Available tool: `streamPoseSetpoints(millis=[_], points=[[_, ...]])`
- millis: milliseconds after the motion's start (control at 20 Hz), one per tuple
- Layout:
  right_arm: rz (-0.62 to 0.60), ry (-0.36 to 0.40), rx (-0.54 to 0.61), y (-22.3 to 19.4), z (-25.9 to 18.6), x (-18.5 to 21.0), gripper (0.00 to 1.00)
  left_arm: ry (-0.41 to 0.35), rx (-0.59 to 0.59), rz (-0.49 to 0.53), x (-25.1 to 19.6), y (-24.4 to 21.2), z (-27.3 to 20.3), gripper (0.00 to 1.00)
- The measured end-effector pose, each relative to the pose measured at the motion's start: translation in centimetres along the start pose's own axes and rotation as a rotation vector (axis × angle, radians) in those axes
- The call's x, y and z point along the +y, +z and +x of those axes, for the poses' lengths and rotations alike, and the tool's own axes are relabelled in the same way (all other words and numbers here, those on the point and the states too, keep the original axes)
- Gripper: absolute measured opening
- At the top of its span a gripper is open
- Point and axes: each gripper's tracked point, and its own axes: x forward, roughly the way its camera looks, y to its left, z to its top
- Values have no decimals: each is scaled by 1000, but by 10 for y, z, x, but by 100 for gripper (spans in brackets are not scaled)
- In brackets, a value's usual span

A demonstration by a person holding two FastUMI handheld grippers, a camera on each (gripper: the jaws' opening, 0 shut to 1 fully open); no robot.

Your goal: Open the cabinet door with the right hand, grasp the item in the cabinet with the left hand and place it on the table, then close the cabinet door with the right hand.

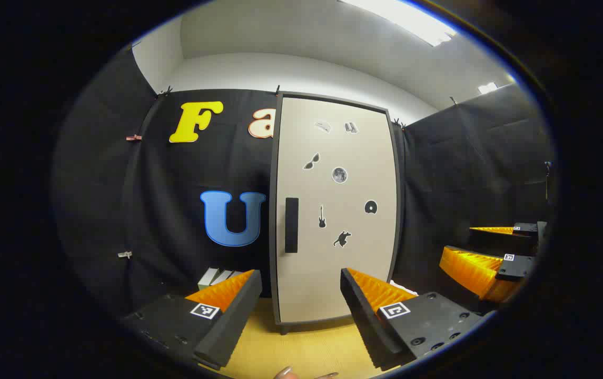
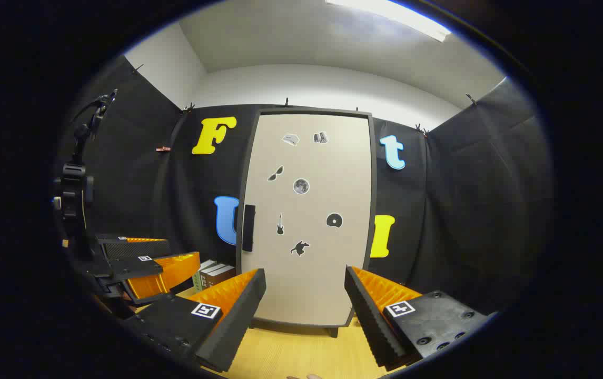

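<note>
Cabinet door (image 2: 306, 221) closed at the surface's (image 2: 290, 352) far edge, item hidden inside; right tool (image 2: 304, 300) and left tool (image 1: 298, 302) gape empty; right should hook the handle (image 2: 249, 227), swinging wide.

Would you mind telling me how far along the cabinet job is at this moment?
Nothing looks done: the cabinet door is closed. Both the right gripper and left gripper are open, empty, facing it, short of the handle. Opening, fetching the item and closing all remain.
</note>
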Motion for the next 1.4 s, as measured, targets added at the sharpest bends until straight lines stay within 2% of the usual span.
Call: streamPoseSetpoints(millis=[350, 650, 900, 1400], points=[[-12, -2, 3, -4, -3, -2, 97, -15, -23, 10, -8, 6, -3, 94], [-7, 1, 0, -5, 0, 2, 98, -17, -59, 67, -12, 16, -10, 95], [-3, -6, -4, -3, 3, 3, 97, -31, -55, 35, -10, 13, -10, 94], [4, 4, 4, -4, 12, 19, 98, -30, -27, 39, 5, 4, -13, 95]])
